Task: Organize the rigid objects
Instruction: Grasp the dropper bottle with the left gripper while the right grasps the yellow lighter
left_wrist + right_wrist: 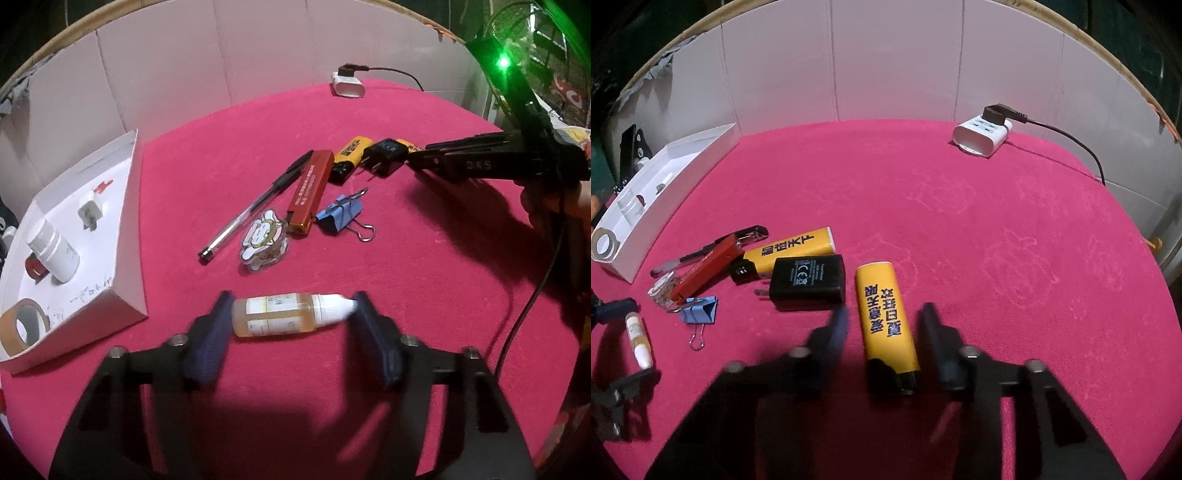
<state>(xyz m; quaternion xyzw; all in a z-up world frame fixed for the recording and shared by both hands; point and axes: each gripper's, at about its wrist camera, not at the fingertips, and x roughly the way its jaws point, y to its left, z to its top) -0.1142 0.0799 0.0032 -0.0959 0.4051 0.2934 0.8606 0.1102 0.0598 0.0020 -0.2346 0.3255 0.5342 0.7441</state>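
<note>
Left gripper (pixel 291 314) pads touch both ends of dropper bottle (pixel 288 314) on table (pixel 424 277); right gripper (pixel 884 325) straddles yellow lighter (pixel 886 317), pads apart from it.

Open cloth (pixel 1015 229) right of the clutter; charger (pixel 809 282) crowds left.
</note>
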